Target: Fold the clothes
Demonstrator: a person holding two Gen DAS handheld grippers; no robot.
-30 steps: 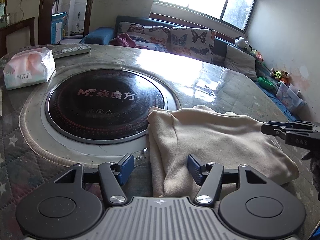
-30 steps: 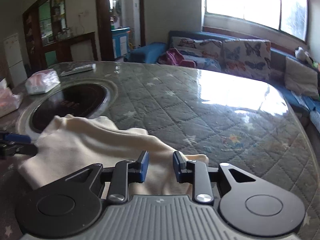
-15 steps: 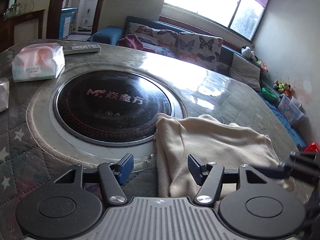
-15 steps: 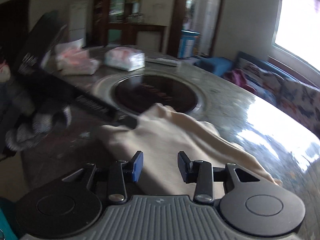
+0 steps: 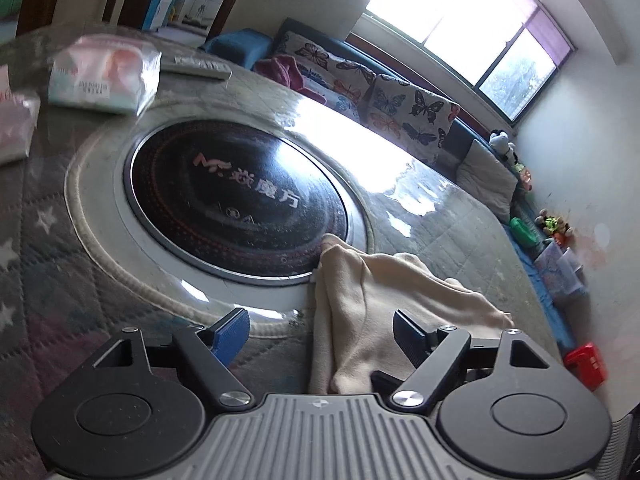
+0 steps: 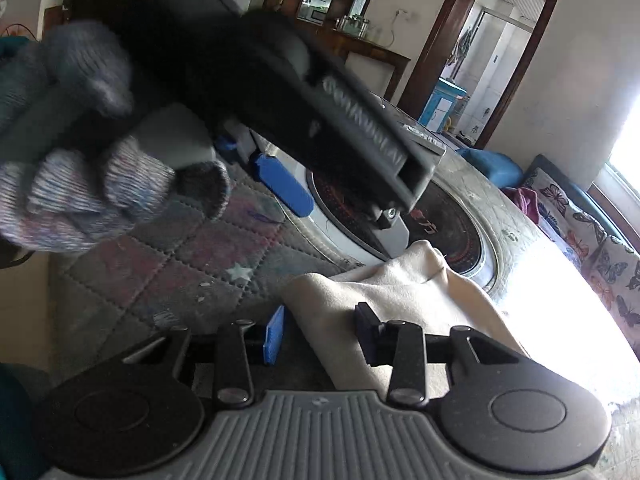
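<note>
While its jaws are opening, the left hand-held gripper (image 5: 320,332) straddles the cream garment (image 5: 372,312) ungripped; cloth runs toward 1 o'clock on the table (image 5: 440,232). Right hand-held gripper (image 6: 320,332): released, garment edge between the jaws, bulk toward 1 o'clock.

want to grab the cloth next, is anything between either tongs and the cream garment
Nothing visible. The cream garment already lies between the opening left tongs, and its edge sits between the right tongs. No pad presses it in either view.
</note>
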